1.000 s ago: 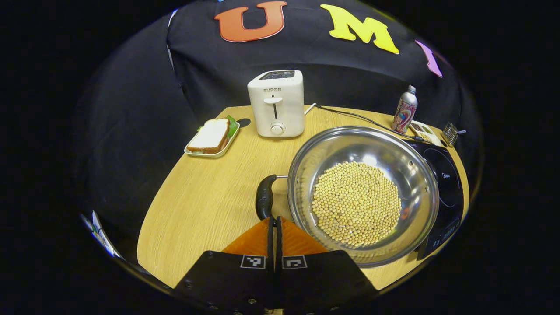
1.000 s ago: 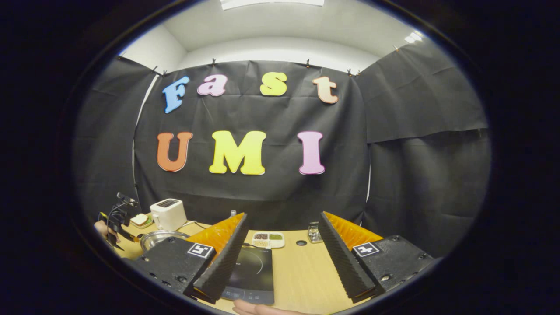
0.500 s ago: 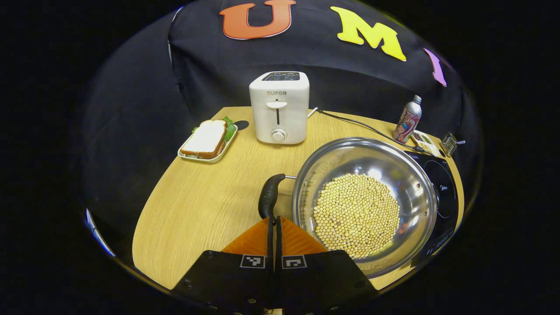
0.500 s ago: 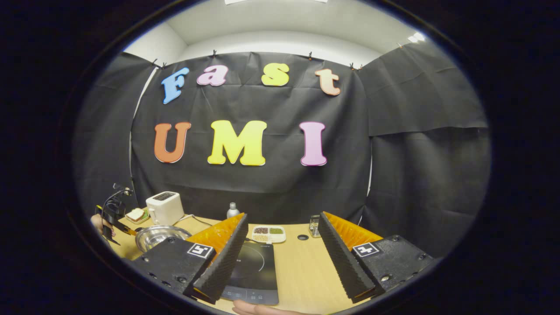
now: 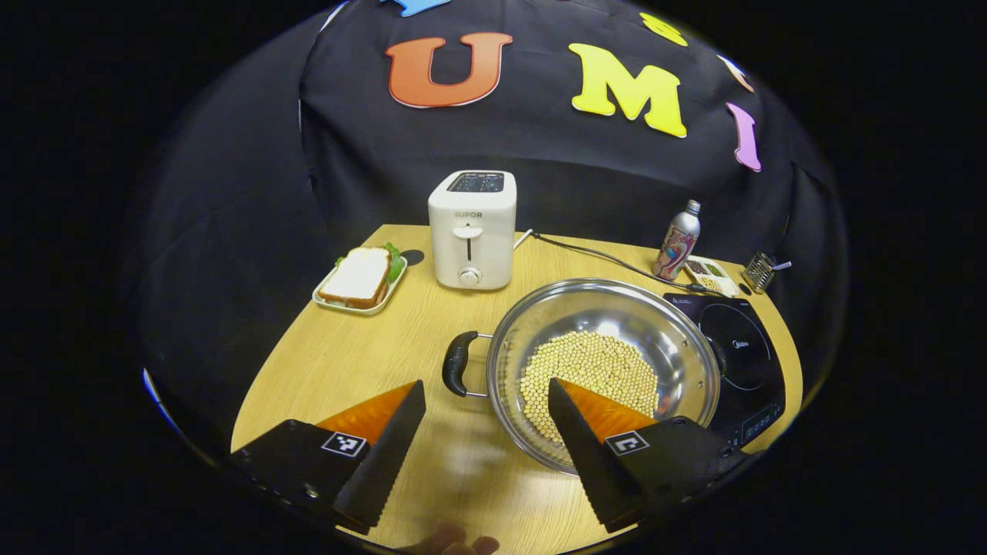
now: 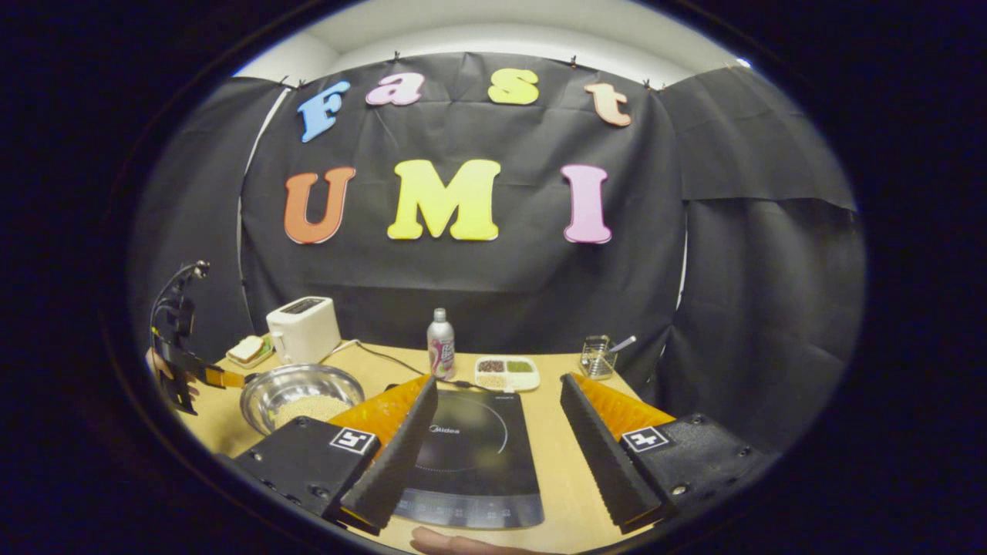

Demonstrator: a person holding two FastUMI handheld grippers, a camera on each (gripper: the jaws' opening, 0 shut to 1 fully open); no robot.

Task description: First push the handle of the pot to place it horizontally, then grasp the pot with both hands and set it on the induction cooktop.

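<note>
Left gripper view: our left gripper [image 5: 486, 420], closed a second ago, now gapes beside the handle [image 5: 456, 363] | pot [image 5: 601, 362] on table, beside cooktop [image 5: 732, 362] | right gripper [image 6: 493, 432] open | push seemingly done; grasp next.

Even overhead light is seen across both views, brightest on the pale ceiling [image 6: 493, 35] at the top of the right gripper view. Soft glare is thrown off the inner wall of the steel pot [image 5: 601, 308], and a faint blurred shadow is cast on the wooden table [image 5: 463, 462] in the left gripper view. Straight lines are bent by fisheye distortion, the table edge being curved. Detail is softened toward the rims, where the dark cloth wall [image 6: 763, 308] is rendered dim.
</note>
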